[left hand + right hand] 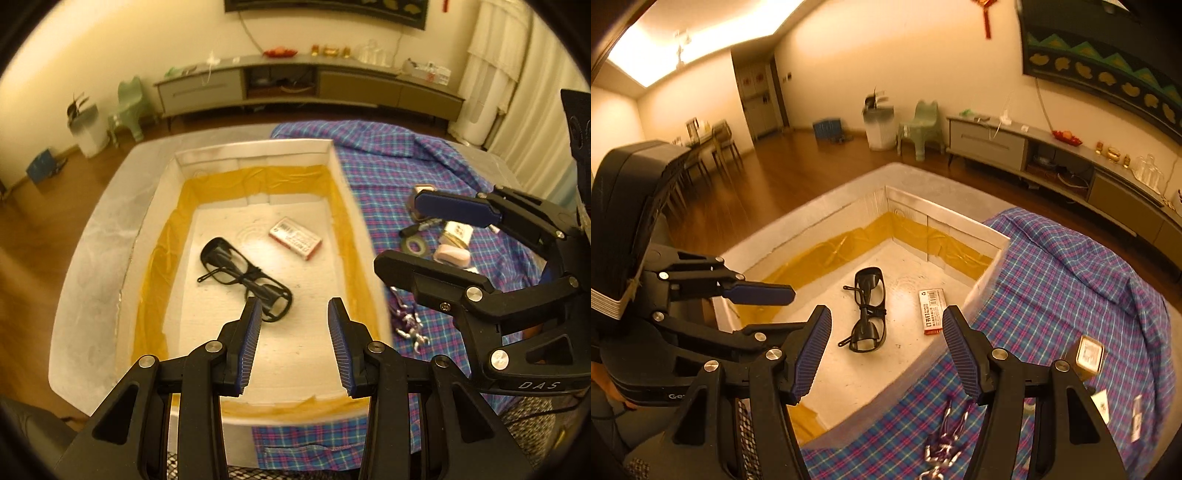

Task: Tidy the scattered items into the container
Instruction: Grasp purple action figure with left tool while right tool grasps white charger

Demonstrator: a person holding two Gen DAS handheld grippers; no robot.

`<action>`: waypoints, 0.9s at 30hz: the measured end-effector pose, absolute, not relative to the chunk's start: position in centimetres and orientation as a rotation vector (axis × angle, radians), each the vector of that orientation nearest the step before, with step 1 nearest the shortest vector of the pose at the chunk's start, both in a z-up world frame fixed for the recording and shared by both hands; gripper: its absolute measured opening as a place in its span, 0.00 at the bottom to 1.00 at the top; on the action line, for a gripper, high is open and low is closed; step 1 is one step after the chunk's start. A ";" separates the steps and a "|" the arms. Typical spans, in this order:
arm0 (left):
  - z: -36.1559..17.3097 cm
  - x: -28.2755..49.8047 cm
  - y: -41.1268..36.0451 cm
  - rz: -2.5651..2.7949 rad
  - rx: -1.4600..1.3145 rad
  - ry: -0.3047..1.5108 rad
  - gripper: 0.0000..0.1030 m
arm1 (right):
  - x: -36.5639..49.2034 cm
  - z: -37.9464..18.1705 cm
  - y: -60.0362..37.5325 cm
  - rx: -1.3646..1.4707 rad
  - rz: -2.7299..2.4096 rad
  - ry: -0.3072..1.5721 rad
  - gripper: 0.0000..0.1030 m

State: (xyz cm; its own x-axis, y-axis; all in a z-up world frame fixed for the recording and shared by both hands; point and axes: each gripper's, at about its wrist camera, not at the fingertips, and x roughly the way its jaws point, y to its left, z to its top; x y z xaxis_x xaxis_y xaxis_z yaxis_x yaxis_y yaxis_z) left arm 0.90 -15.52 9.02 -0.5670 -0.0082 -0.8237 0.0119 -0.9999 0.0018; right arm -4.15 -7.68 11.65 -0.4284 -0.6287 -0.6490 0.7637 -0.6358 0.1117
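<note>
A white foam box (343,177) (988,273) lined with yellow tape holds black glasses (243,275) (868,310) and a red-and-white staple box (295,238) (932,312). My left gripper (293,314) (768,310) is open and empty above the box floor, just in front of the glasses. My right gripper (886,321) (402,229) is open and empty over the box's right wall. On the plaid cloth (388,173) (1071,280) lie a purple lanyard with metal clips (406,325) (945,443), a tape roll (417,245), a pink eraser (452,254), a marker (417,227) and a small brown box (1087,356).
The box sits on a grey table (96,229) (820,206). A low TV cabinet (310,85) (1071,162) stands along the far wall. A green child's chair (129,107) (921,127) and a white bin (86,129) (881,125) stand on the wooden floor.
</note>
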 end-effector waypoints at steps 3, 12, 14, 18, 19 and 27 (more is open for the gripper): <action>9.0 2.1 -13.4 -2.812 1.410 -0.043 0.38 | -2.8 11.2 -5.4 0.816 -2.125 0.175 0.62; 6.5 2.6 -6.5 -2.882 1.557 -0.024 0.40 | -2.3 8.1 4.2 0.850 -2.241 -0.063 0.62; 5.6 2.2 -5.2 -2.876 1.603 -0.009 0.42 | -2.8 7.0 6.2 0.880 -2.268 -0.080 0.62; 3.4 1.1 -2.9 -2.839 1.680 0.058 0.45 | -3.9 4.4 9.7 0.950 -2.319 -0.093 0.67; 2.8 0.8 -2.5 -2.823 1.696 0.083 0.46 | -4.1 3.9 10.3 0.962 -2.328 -0.092 0.68; -3.3 -2.8 -0.9 -2.640 1.780 0.166 0.48 | -6.7 -0.5 13.3 1.062 -2.346 0.024 0.77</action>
State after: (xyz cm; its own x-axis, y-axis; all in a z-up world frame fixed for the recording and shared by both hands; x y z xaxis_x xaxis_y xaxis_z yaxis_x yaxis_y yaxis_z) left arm -2.77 -0.85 -3.31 -0.3762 0.0968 -0.9215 0.0191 -0.9935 -0.1122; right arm -6.68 13.26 -0.54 -0.5306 -0.4818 -0.6974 0.4957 -0.8438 0.2057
